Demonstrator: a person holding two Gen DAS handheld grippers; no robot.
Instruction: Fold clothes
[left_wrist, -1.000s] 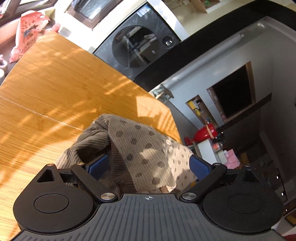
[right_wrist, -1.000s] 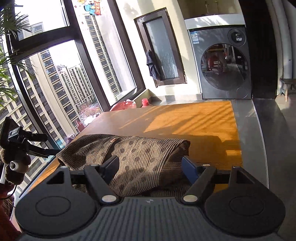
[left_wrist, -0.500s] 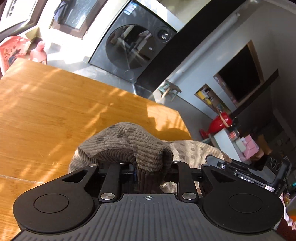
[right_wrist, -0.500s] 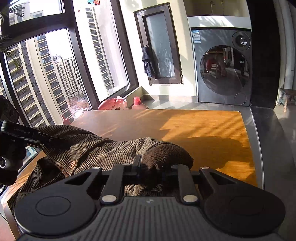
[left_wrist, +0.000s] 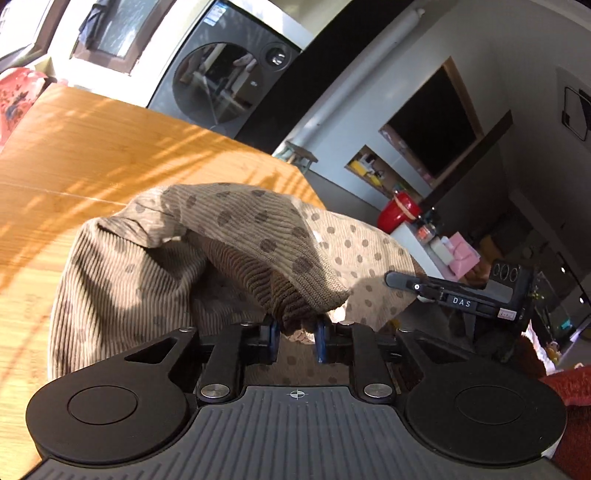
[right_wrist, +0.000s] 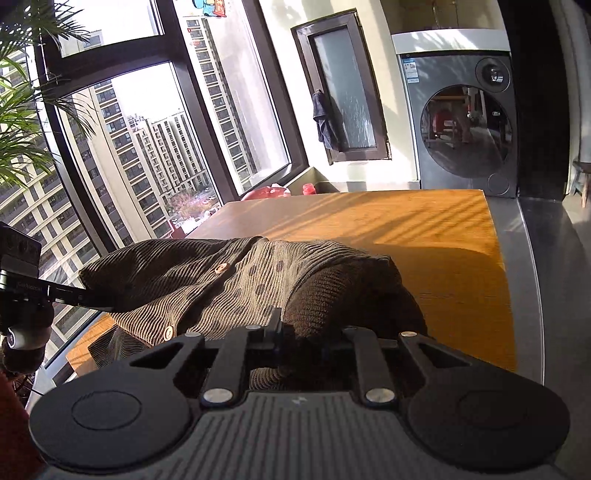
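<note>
Wooden bench (left_wrist: 92, 155) in sun, brown dotted knit cardigan (left_wrist: 229, 236) bunched w/ its edge raised above bench near front, left hand-held gripper (left_wrist: 297, 338) clamped on cardigan hem, right hand-held gripper (right_wrist: 301, 341) clamped on a dark ribbed fold, wooden buttons (right_wrist: 221, 268) showing.

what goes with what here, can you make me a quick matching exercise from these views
Things:
1. left hand-held gripper
2. washing machine
3. dotted cardigan
4. wooden table

States or places:
A. bunched up and lifted at two spots
B. stands past the table's far end
C. sunlit, under the garment
D. shut on a ribbed fold

Pairs: 1-D, 2-B, 3-A, 4-C
</note>
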